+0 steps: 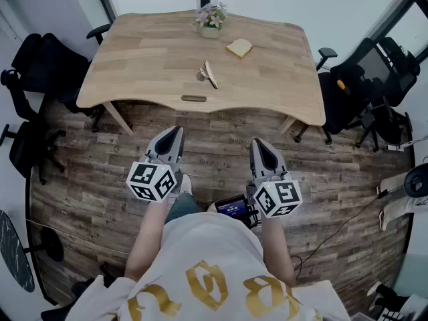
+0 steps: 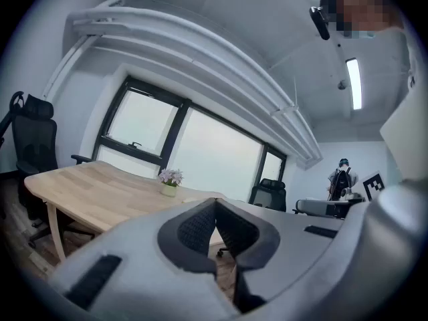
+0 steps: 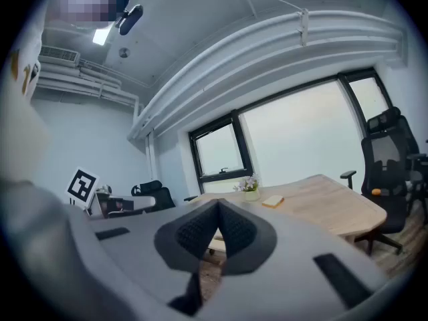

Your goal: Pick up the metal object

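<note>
The metal object, a slim silvery tool, lies near the middle of the wooden table in the head view. My left gripper and right gripper are held side by side above the floor, well short of the table's front edge. Both are shut, their pads touching at the tips with nothing between them. In the left gripper view the left gripper points up past the table. In the right gripper view the right gripper does the same. The metal object does not show in either gripper view.
A small pot of flowers and a yellow sponge sit at the table's far side. Black office chairs stand at the left and right. A handle slot is at the table's front edge. A wood plank floor lies below the grippers.
</note>
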Tool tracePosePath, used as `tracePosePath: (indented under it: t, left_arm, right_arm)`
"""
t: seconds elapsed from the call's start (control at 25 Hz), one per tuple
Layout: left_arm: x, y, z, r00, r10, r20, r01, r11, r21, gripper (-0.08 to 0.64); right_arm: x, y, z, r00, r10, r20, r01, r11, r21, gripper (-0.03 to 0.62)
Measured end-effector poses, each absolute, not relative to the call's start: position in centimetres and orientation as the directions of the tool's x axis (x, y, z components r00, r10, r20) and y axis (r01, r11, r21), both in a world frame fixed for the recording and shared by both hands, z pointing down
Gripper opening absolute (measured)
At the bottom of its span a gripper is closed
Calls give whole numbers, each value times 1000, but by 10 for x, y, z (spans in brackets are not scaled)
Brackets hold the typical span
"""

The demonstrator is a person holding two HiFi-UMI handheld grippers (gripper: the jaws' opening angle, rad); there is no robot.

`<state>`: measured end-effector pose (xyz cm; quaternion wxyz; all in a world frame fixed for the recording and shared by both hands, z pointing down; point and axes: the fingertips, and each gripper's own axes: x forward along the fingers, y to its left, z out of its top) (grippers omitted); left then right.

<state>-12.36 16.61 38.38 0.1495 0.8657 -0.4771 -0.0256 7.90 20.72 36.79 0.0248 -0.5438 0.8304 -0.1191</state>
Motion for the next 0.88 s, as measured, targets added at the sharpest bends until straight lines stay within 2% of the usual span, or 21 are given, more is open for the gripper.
tracePosePath:
  t: [0.2, 0.48, 0.68, 0.88]
  left_arm:
    - [-118, 167, 382, 564, -821, 84, -801, -520, 298, 19]
    - [-120, 171, 384, 523, -847, 96, -836, -488, 251, 19]
    - [-126, 176, 363, 504, -864, 0, -831, -485, 271, 19]
    - [-126, 173, 365, 495, -869, 2, -828, -471, 304, 18]
  right_arm:
    - [81, 207, 369, -410, -907, 92, -898, 384, -214, 9]
    - [84, 212, 372, -414, -906, 92, -897, 389, -210, 9]
    - [89, 215, 369, -423, -905, 42, -877, 398, -271, 9]
    - [91, 216, 376, -425, -903, 62, -880, 396, -261, 10]
